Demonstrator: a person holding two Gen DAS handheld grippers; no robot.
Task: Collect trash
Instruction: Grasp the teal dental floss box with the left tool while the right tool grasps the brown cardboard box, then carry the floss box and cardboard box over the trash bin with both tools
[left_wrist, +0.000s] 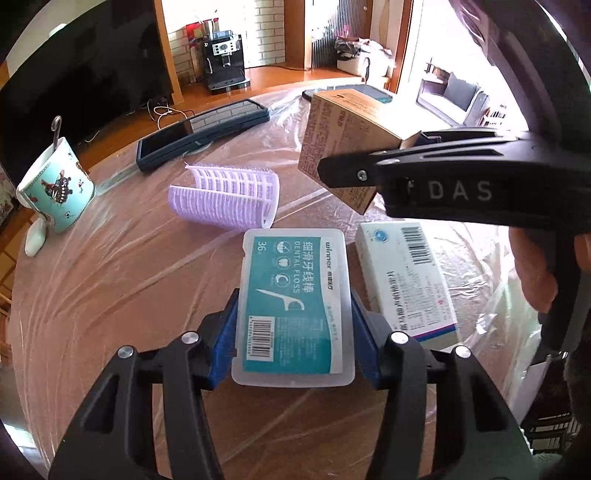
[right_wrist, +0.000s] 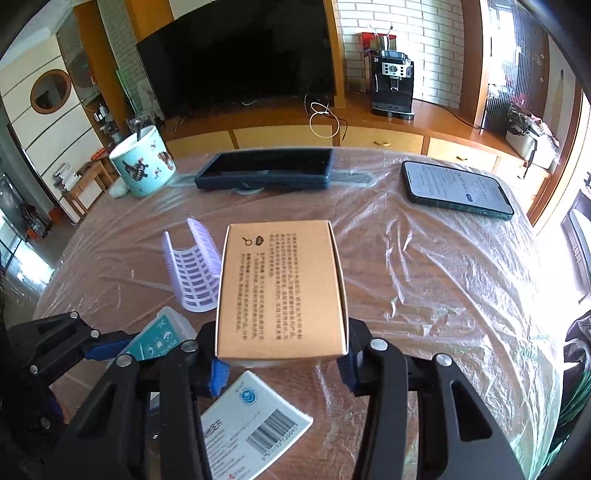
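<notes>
Since both pieces are trash to carry off, I have each gripped | left gripper fingers pinching floss case, apparently off the desk | right gripper fingers clamping brown carton aloft.

Small print on brown carton too fine to be read in right wrist view; its far end is covered by right gripper in left wrist view. White box is cut off by the lower edge and partly hidden under the gripper frame. Dental floss case is seen only as 1 corner behind left gripper. Phone is mostly hidden behind the carton.
</notes>
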